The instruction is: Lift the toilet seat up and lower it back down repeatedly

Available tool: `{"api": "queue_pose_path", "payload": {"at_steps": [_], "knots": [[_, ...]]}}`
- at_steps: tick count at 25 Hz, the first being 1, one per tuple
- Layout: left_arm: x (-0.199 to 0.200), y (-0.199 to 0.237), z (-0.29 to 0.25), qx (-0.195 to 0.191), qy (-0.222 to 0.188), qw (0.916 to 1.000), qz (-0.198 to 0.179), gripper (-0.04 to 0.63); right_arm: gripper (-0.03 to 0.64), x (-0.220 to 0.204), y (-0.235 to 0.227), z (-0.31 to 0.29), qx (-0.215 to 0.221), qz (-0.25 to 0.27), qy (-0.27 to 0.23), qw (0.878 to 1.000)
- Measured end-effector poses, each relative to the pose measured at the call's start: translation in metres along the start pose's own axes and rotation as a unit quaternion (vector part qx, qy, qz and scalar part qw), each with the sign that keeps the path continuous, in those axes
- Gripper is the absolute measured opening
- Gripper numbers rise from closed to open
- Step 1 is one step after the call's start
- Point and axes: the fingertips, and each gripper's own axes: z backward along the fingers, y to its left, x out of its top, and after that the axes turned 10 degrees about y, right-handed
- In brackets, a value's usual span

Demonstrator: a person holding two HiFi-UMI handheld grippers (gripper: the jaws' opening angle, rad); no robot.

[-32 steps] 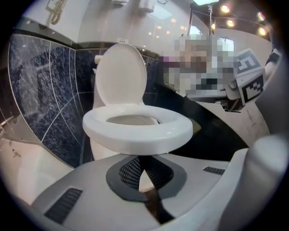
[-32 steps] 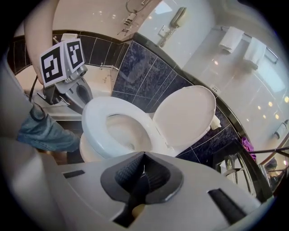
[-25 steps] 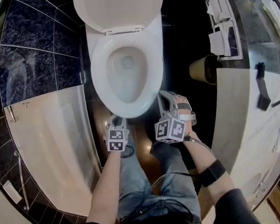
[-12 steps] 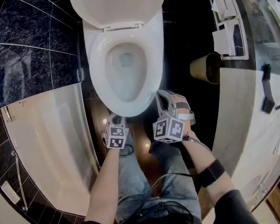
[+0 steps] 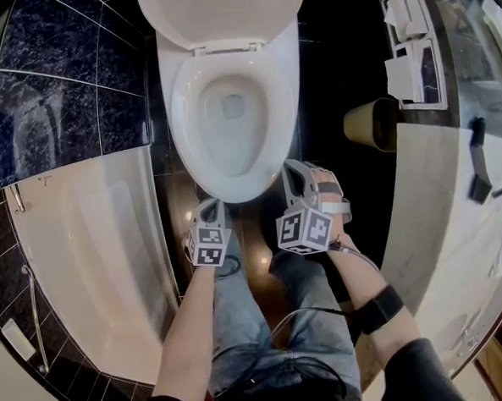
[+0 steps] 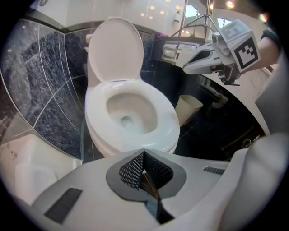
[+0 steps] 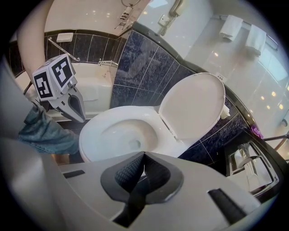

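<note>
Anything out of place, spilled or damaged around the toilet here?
Nothing stands out. The lid stands upright, the seat lies flat on the bowl, and the bin beside it is upright. The left hand-held gripper and the right hand-held gripper are shut, empty, short of the bowl.

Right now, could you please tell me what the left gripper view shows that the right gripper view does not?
Only the left gripper view shows the right gripper with its marker cube, held above right of the bowl, and the waste bin on the floor beside the toilet. Only the right gripper view shows the left gripper and the person's jeans leg at its left edge. Both views share the toilet, its raised lid and the dark tiled wall behind it.
</note>
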Motion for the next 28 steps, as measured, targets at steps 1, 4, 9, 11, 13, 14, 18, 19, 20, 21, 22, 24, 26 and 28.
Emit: {"api": "queue_pose_path", "payload": {"at_steps": [1, 4, 9, 11, 13, 14, 18, 19, 20, 21, 22, 24, 26, 28], "knots": [[0.004, 0.002, 0.006, 0.002, -0.006, 1.0, 0.004, 0.0, 0.017, 0.003, -0.001, 0.003, 0.0, -0.001, -0.001, 1.0], [0.023, 0.01, 0.031, 0.017, -0.033, 0.9993, 0.007, 0.0, 0.018, 0.015, -0.01, 0.017, -0.003, -0.007, -0.007, 1.0], [0.071, 0.015, 0.107, 0.04, -0.089, 0.9951, -0.013, 0.0, 0.018, 0.043, -0.039, 0.061, -0.009, -0.036, -0.026, 0.999], [0.091, 0.017, 0.145, 0.051, -0.111, 0.9923, -0.018, 0.0, 0.018, 0.055, -0.055, 0.083, -0.011, -0.059, -0.036, 0.998], [0.113, 0.021, 0.188, 0.062, -0.136, 0.9885, -0.019, 0.0, 0.018, 0.066, -0.073, 0.107, -0.011, -0.091, -0.046, 0.995], [0.124, 0.023, 0.21, 0.068, -0.149, 0.9863, -0.017, 0.0, 0.018, 0.072, -0.082, 0.119, -0.011, -0.107, -0.052, 0.993], [0.171, 0.037, 0.296, 0.09, -0.205, 0.9745, -0.006, 0.0, 0.018, 0.099, -0.122, 0.164, -0.017, -0.152, -0.084, 0.985], [0.181, 0.041, 0.316, 0.096, -0.218, 0.9712, -0.002, 0.0, 0.018, 0.106, -0.13, 0.175, -0.02, -0.157, -0.092, 0.983], [0.187, 0.045, 0.336, 0.102, -0.229, 0.968, 0.003, 0.0, 0.018, 0.112, -0.136, 0.188, -0.021, -0.16, -0.099, 0.982], [0.19, 0.048, 0.356, 0.109, -0.237, 0.9652, 0.007, 0.0, 0.018, 0.118, -0.14, 0.202, -0.021, -0.163, -0.106, 0.981], [0.192, 0.049, 0.376, 0.114, -0.244, 0.9631, 0.011, 0.0, 0.018, 0.122, -0.143, 0.217, -0.02, -0.166, -0.111, 0.98], [0.198, 0.047, 0.413, 0.118, -0.254, 0.9598, 0.014, 0.0, 0.018, 0.13, -0.154, 0.246, -0.022, -0.178, -0.122, 0.976], [0.207, 0.046, 0.444, 0.12, -0.267, 0.9562, 0.014, 0.0, 0.018, 0.133, -0.166, 0.27, -0.024, -0.194, -0.135, 0.971], [0.214, 0.048, 0.47, 0.126, -0.279, 0.9518, 0.018, 0.0, 0.018, 0.134, -0.179, 0.289, -0.027, -0.21, -0.147, 0.966]]}}
